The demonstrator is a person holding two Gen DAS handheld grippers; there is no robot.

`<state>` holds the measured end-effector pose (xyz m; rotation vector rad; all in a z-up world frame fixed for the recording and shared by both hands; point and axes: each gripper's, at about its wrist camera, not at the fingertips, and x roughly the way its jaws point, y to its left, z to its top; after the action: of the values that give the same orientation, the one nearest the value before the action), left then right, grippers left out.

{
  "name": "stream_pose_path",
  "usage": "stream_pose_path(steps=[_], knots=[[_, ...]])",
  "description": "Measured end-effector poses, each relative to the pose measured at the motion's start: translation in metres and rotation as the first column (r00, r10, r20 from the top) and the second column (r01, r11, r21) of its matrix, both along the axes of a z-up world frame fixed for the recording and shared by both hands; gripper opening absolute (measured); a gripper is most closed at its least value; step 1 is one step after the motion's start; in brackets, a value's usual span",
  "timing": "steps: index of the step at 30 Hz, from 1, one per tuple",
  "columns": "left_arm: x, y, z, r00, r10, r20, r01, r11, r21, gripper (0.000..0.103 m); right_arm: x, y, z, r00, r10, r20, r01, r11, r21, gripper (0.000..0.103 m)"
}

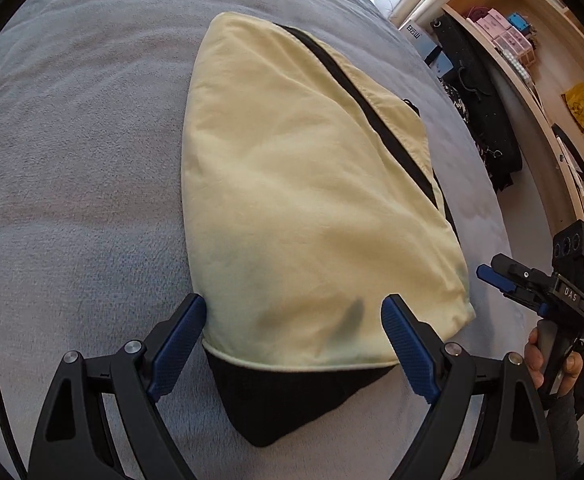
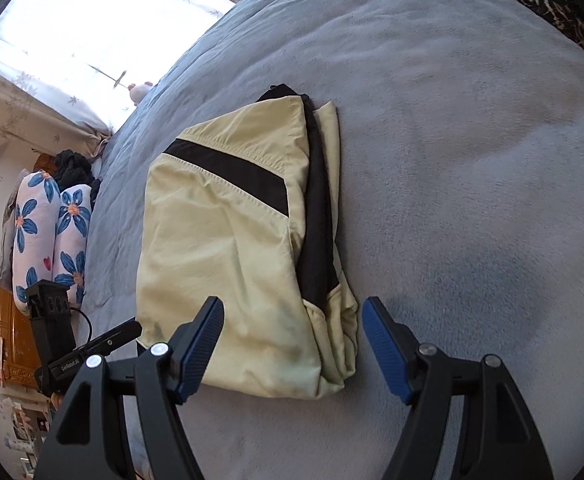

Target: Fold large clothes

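Pale yellow cloth with black panels, the jacket [image 1: 304, 184] lies folded into a compact bundle on the bed [image 1: 72, 160], filling the middle of the left wrist view and sitting centre-left in the right wrist view [image 2: 244, 248].

The left view shows a thin black stripe running diagonally along the bundle's upper right edge and a black triangular flap poking out at the bottom, between the left tongs [image 1: 294, 340]. The right view instead shows a broad black band across the upper half and the stacked black and yellow layers at the bundle's right edge.

The left tongs stand wide apart, straddling the near end of the jacket without clamping it. The right tongs [image 2: 294, 340] are also apart, with the lower right corner of the bundle lying between the fingers; at the right edge of the left view they [image 1: 492, 276] appear from the side, held by a hand [image 1: 548, 364].

The bed is covered in grey-blue fleece. Wooden shelves [image 1: 532, 40] with small boxes fill the upper right of the left view. The right view shows a bright curtained window [image 2: 92, 20] at upper left and flower-print pillows [image 2: 48, 232] at left.
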<state>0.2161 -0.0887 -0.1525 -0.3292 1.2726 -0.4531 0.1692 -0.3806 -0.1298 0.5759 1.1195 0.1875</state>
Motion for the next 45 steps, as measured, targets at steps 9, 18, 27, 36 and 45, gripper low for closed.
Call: stream_pose_path(steps=[9, 18, 27, 36, 45], knots=[[0.016, -0.002, -0.016, 1.0, 0.014, -0.013, -0.014, 1.0, -0.003, 0.088, 0.022, -0.002, -0.035, 0.997, 0.074, -0.021, -0.073, 0.996, 0.048, 0.072], [0.037, -0.005, -0.032, 1.0, -0.005, -0.014, 0.004, 0.996, -0.088, 0.095, 0.054, 0.008, -0.052, 0.989, 0.142, 0.033, -0.146, 0.981, 0.131, 0.072], [0.058, -0.003, -0.041, 1.0, -0.014, 0.006, 0.015, 0.985, -0.175, 0.098, 0.089, 0.026, -0.06, 0.983, 0.154, 0.098, -0.166, 0.977, 0.134, 0.064], [0.061, -0.018, -0.028, 0.997, 0.013, 0.077, -0.006, 0.996, -0.085, 0.067, 0.09, 0.028, -0.054, 0.986, 0.139, 0.097, -0.15, 0.982, 0.114, 0.018], [0.042, -0.027, 0.02, 0.975, -0.019, 0.222, 0.008, 0.999, 0.052, 0.032, 0.071, 0.064, -0.007, 0.976, 0.154, 0.154, -0.15, 0.988, -0.042, 0.012]])
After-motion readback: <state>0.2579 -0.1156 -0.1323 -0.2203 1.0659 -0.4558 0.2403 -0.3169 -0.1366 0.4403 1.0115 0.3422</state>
